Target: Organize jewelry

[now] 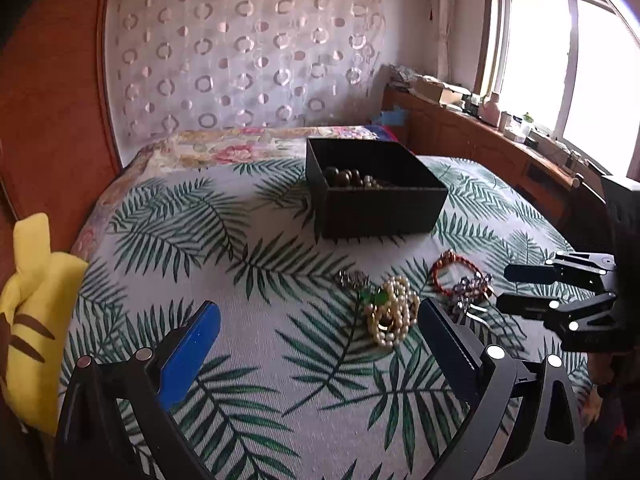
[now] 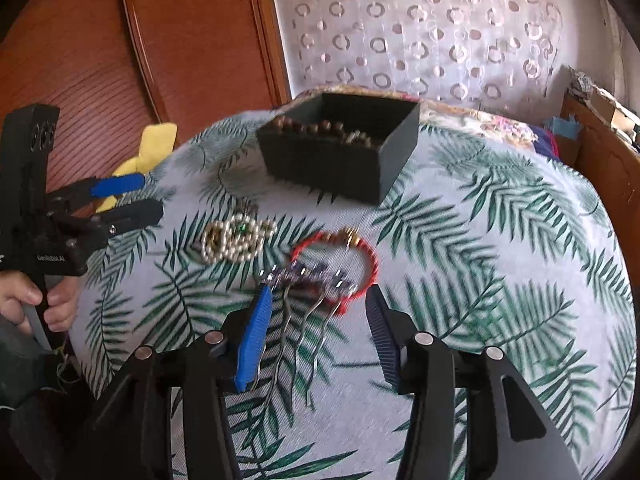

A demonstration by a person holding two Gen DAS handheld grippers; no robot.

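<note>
Both claws gape empty: right gripper (image 2: 318,312) just short of one purple beaded piece (image 2: 308,274) and one red bracelet (image 2: 362,258). Left gripper (image 1: 320,320) faces one pearl strand (image 1: 394,312); one black box (image 1: 384,208) of beads sits beyond.

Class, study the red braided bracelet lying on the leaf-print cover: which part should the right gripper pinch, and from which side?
Probably the bare right arc of the red bracelet, from above, one finger inside the loop and one outside. It lies flat, and its near-left side is tangled with the purple beaded piece; the right gripper is open nearby.
</note>
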